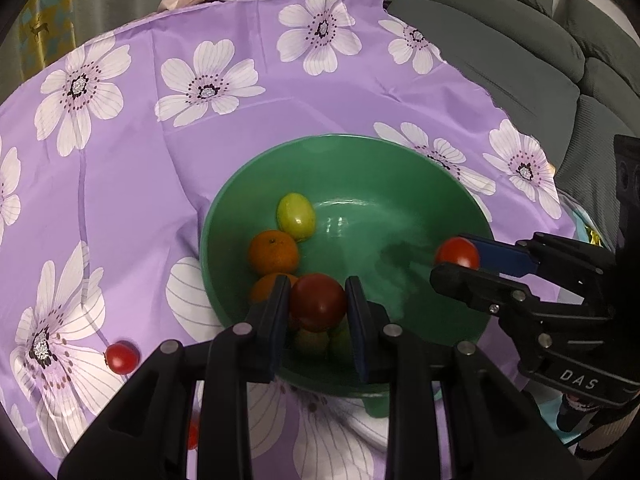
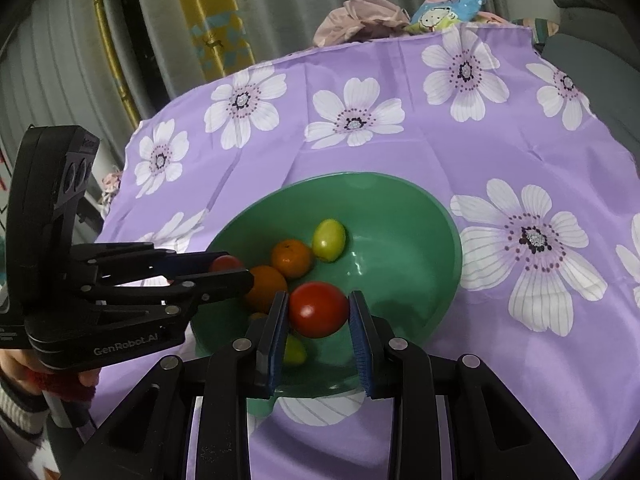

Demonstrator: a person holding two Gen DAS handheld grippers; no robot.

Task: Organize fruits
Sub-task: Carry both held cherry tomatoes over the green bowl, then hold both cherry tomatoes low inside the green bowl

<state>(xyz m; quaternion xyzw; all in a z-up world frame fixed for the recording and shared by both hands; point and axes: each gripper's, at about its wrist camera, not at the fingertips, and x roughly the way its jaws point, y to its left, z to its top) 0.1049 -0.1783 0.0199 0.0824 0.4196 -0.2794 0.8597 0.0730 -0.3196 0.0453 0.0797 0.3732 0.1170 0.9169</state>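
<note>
A green bowl [image 1: 440,304] [image 2: 420,220] sits on the purple flowered cloth. Inside lie two oranges [image 1: 274,252] [image 2: 292,258], a yellow-green fruit [image 1: 296,216] [image 2: 329,240] and more green fruit [image 1: 312,342] [image 2: 295,351] near the front wall. My left gripper [image 1: 318,284] [image 2: 232,266] is shut on a red tomato [image 1: 318,304] [image 2: 224,263] above the bowl's near-left side. My right gripper [image 2: 318,296] [image 1: 452,256] is shut on another red tomato [image 2: 318,312] [image 1: 458,252] over the bowl's right part.
A small red tomato [image 1: 122,356] lies on the cloth [image 1: 240,152] left of the bowl, and another red fruit [image 1: 193,436] shows partly behind my left gripper. Bags and crumpled fabric [image 2: 360,20] sit at the far table edge. A grey sofa [image 1: 520,60] stands to the right.
</note>
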